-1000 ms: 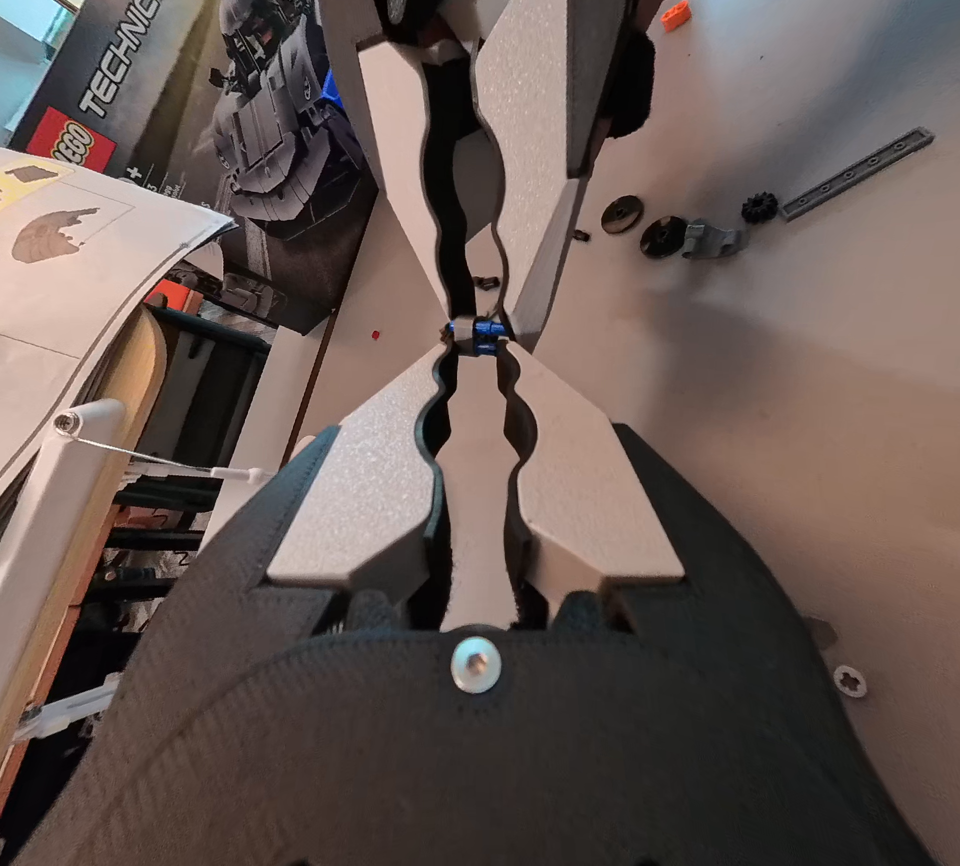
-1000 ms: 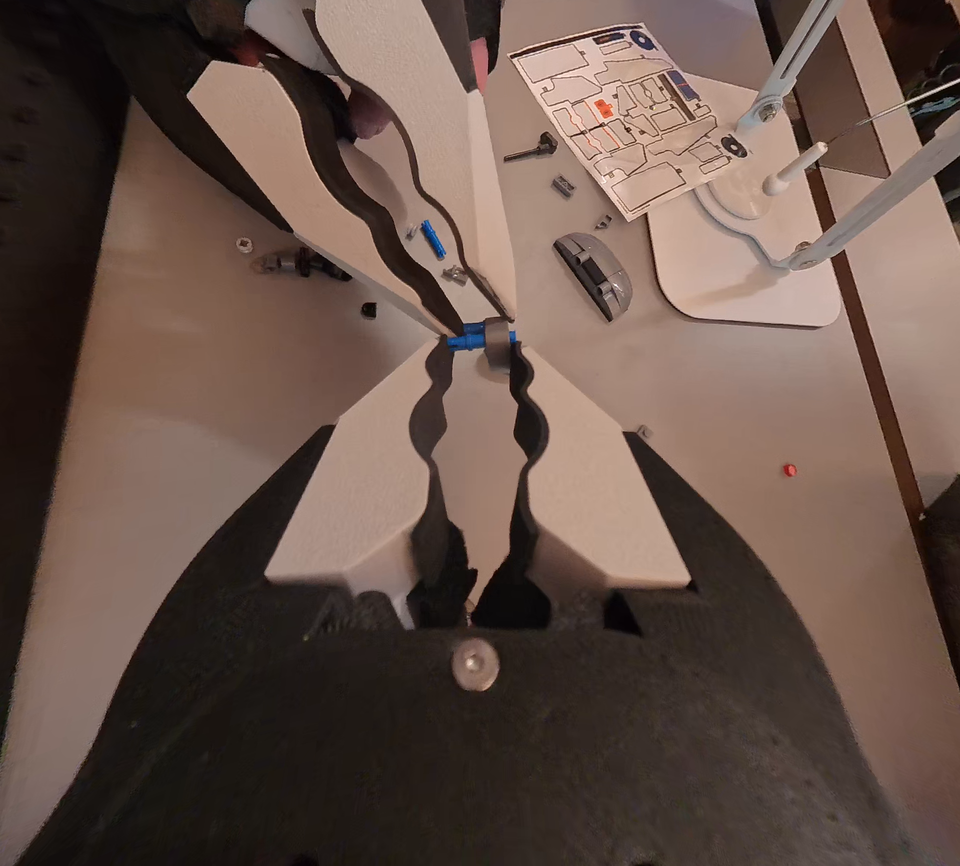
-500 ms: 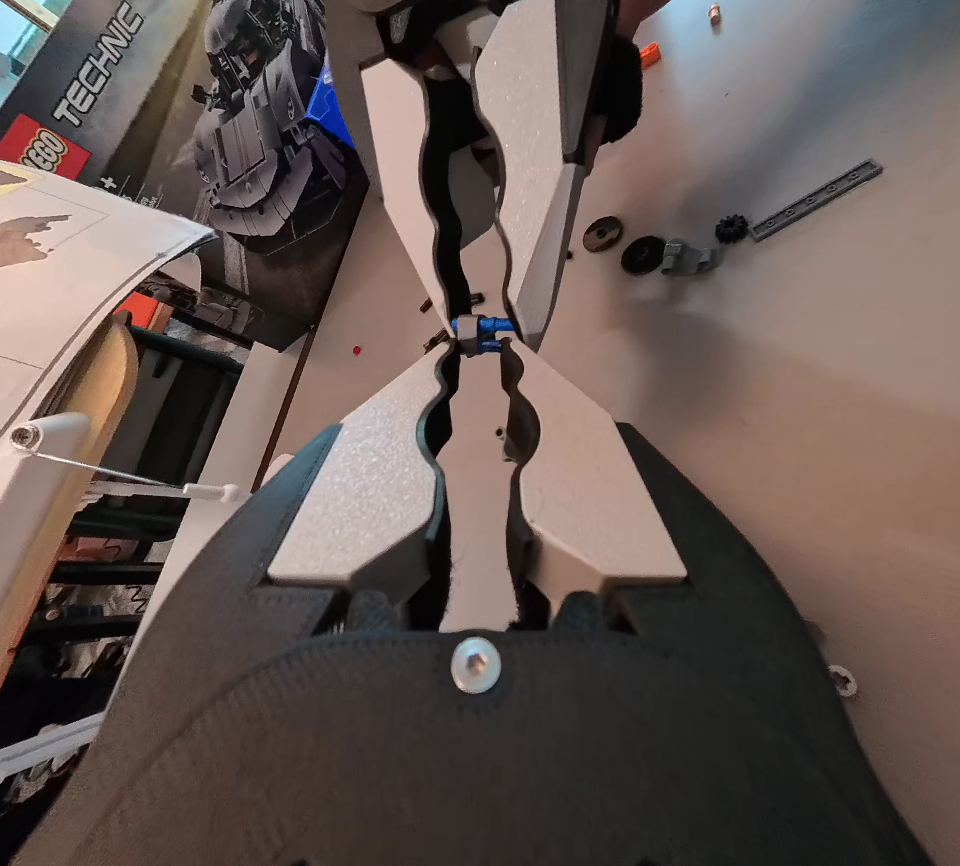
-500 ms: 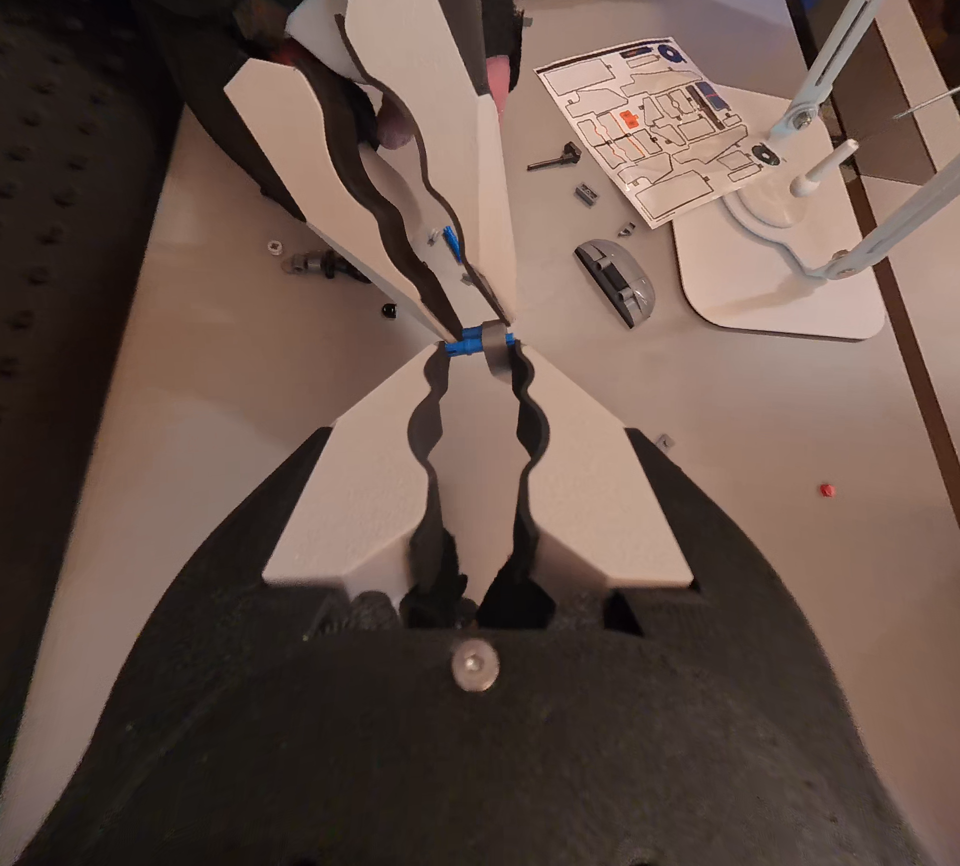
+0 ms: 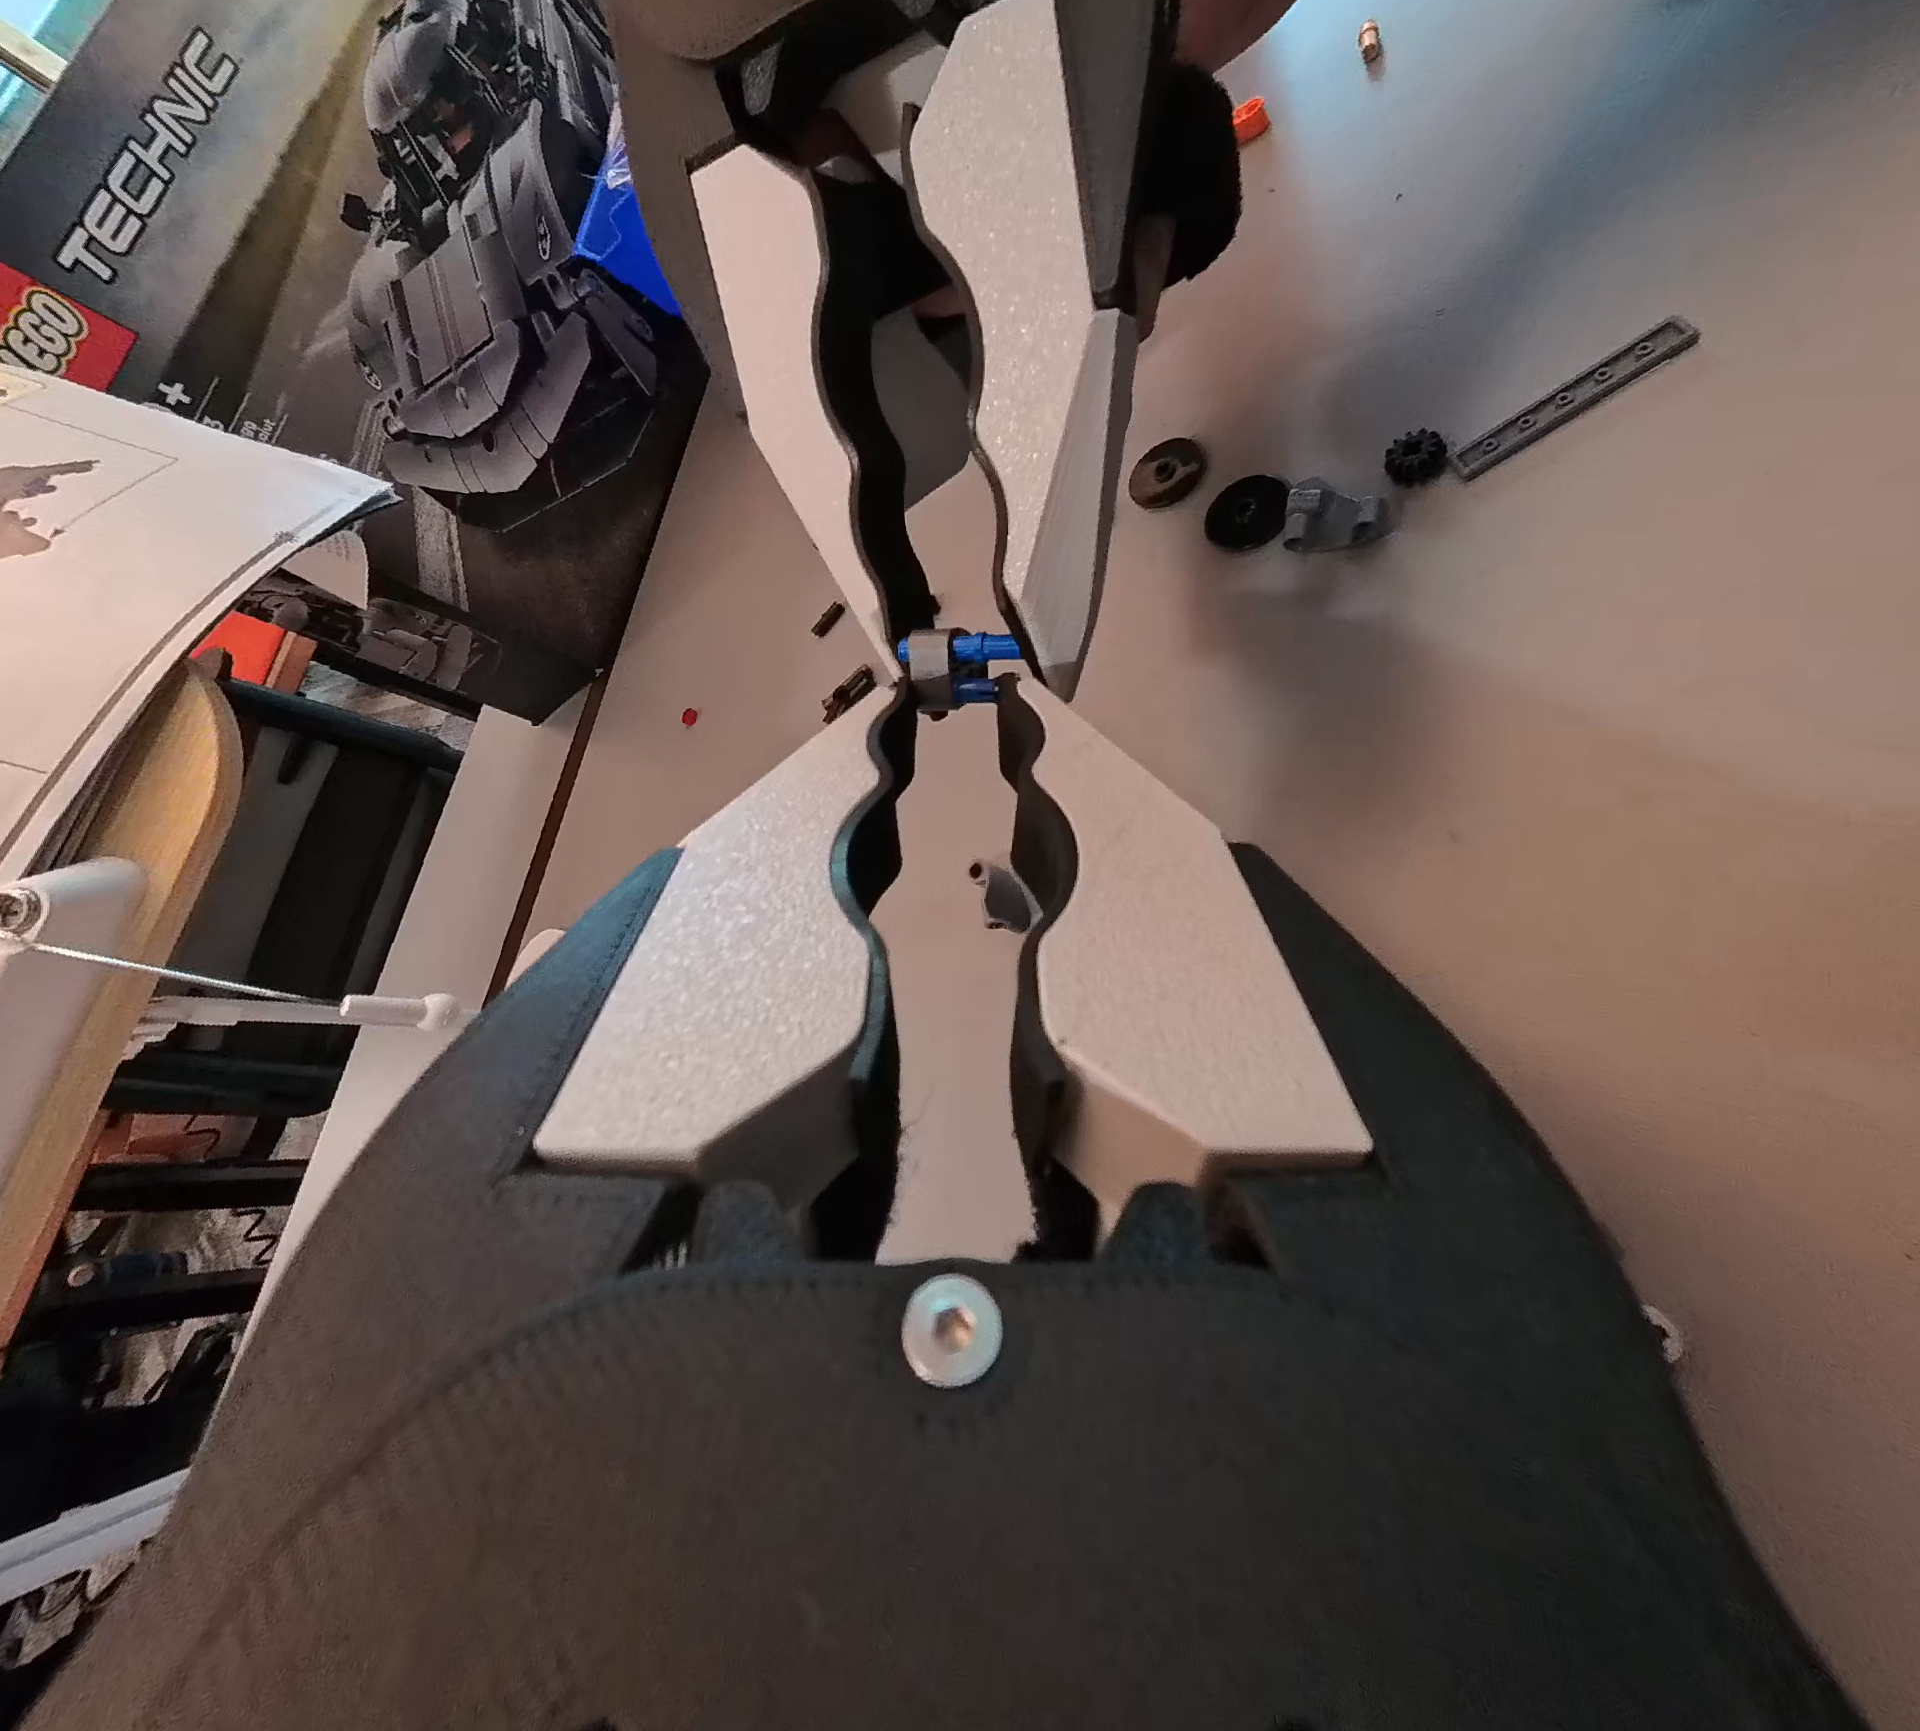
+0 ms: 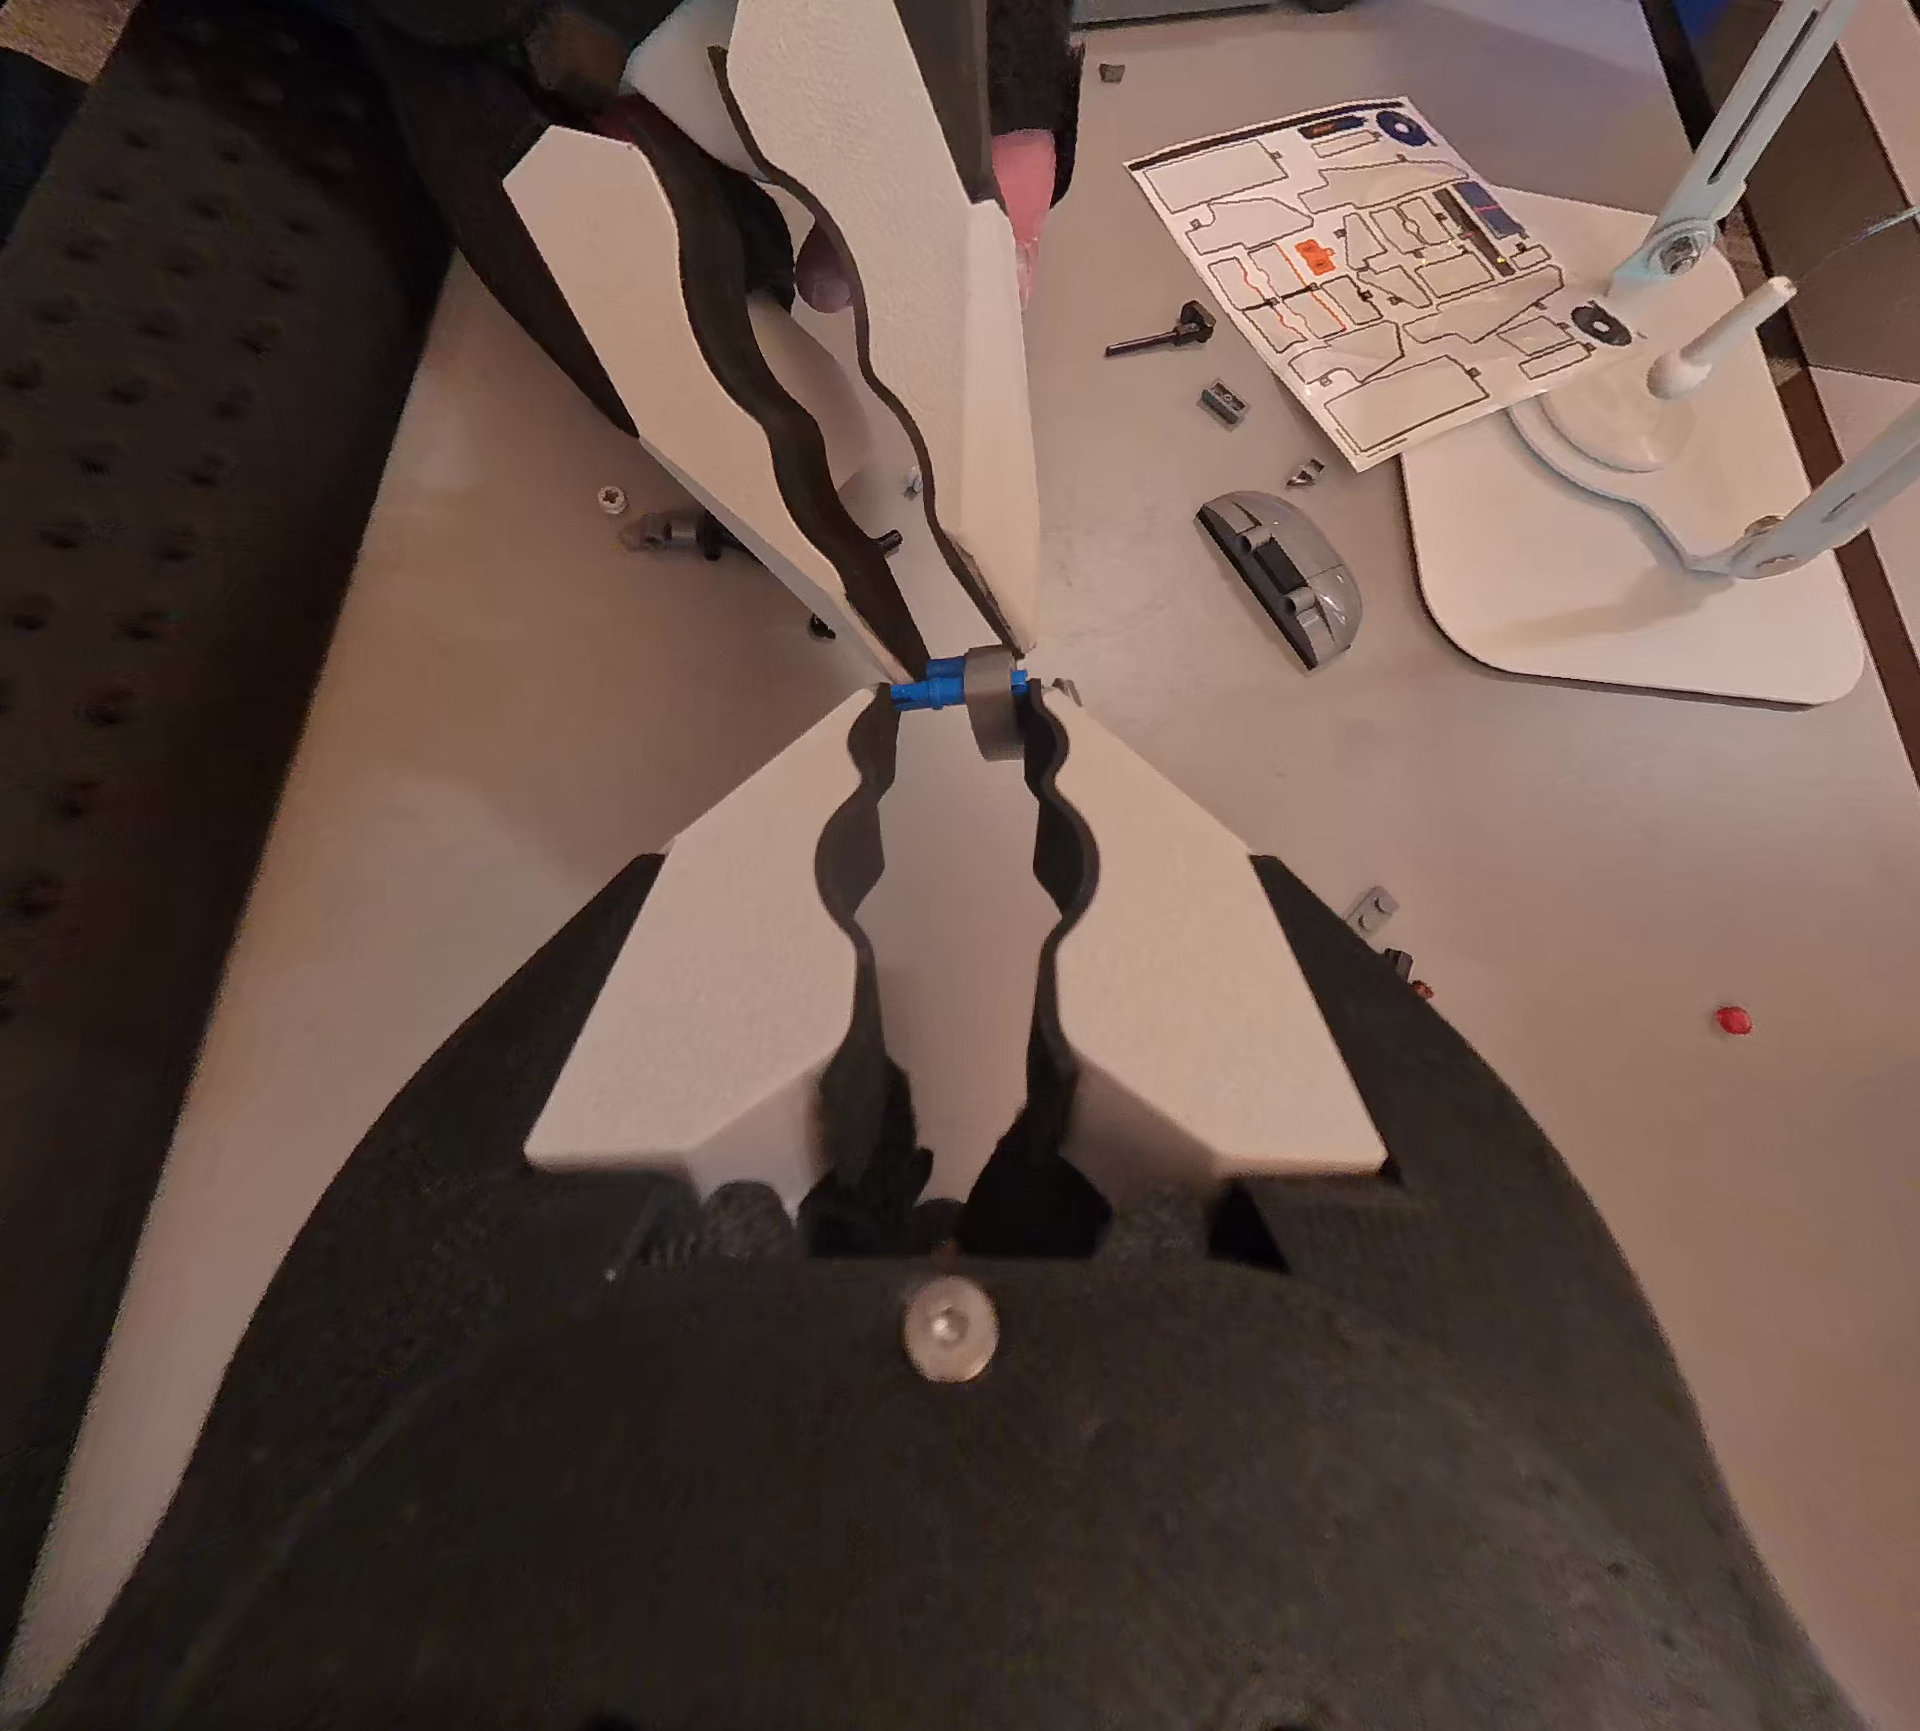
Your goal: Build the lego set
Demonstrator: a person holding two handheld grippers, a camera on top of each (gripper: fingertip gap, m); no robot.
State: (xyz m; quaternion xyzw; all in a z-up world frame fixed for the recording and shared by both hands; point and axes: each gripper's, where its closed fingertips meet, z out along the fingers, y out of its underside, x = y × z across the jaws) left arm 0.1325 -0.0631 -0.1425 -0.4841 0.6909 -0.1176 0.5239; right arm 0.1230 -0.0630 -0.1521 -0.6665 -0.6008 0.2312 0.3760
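Small grey connector [image 5: 932, 675] with blue pins [image 6: 923, 689] held above the table [image 6: 1351, 850], pinched tip to tip between left gripper [image 5: 951, 713] and right gripper [image 6: 961, 702], both pressed together on it, sticker sheet [image 6: 1382, 279] toward the table's far edge.

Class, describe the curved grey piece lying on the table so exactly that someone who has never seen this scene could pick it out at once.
In the right wrist view, find the white stand base at the table's right side, with the printed sticker sheet overlapping its far edge. Just left of the base lies the curved grey piece. Unlike the tiny loose bits nearby, it is large and arch-backed, with a black insert along its flat side.
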